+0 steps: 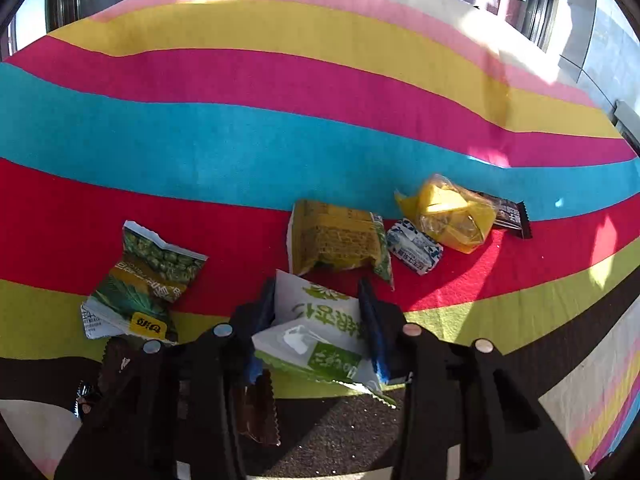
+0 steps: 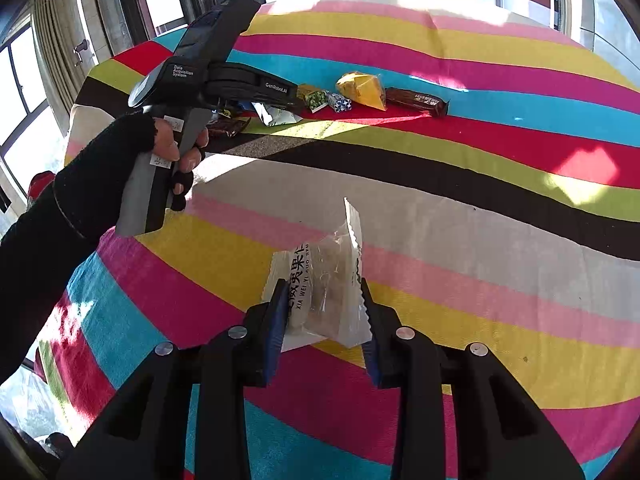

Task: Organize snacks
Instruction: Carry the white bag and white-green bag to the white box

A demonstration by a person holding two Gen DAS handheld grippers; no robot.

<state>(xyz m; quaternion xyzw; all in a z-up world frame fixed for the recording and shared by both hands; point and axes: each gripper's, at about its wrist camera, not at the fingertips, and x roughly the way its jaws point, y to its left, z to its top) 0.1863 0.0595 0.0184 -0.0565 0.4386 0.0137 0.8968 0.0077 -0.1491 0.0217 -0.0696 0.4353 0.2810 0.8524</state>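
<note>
**Both grippers closed on packets; snack row lower centre of left view**

White-and-green sachet [image 1: 320,332] in lower centre of left wrist view, between the blue pads of left gripper [image 1: 320,320]; jaws narrowed onto it, pads apparently pressing its sides, packet crumpled. Clear-and-white packet [image 2: 324,292] low centre of right wrist view, pinched in right gripper [image 2: 326,312], jaws narrow, serrated edge standing upward.

Outward, on striped cloth [image 1: 240,160]: green pea packet [image 1: 148,280] at lower left; yellow-green packet [image 1: 340,240] just above the sachet; blue-white small packet [image 1: 414,250] touching a yellow clear-wrapped item [image 1: 448,216]; dark bar [image 1: 512,216] at right end. Brown wrapper [image 1: 256,412] partly hidden under left finger.

Risks, judged: thin film slipping from pads if lifted fast; grip at sachet's edge only, so possible twist or drop; brown wrapper dragged along by left finger.

Legible: "XIA WEI YI GUO REN" on right packet; "Data Acquisition System" and "GenRobot.AI" on left tool body, upper left of right view. Other print Chinese, not confidently read.
</note>
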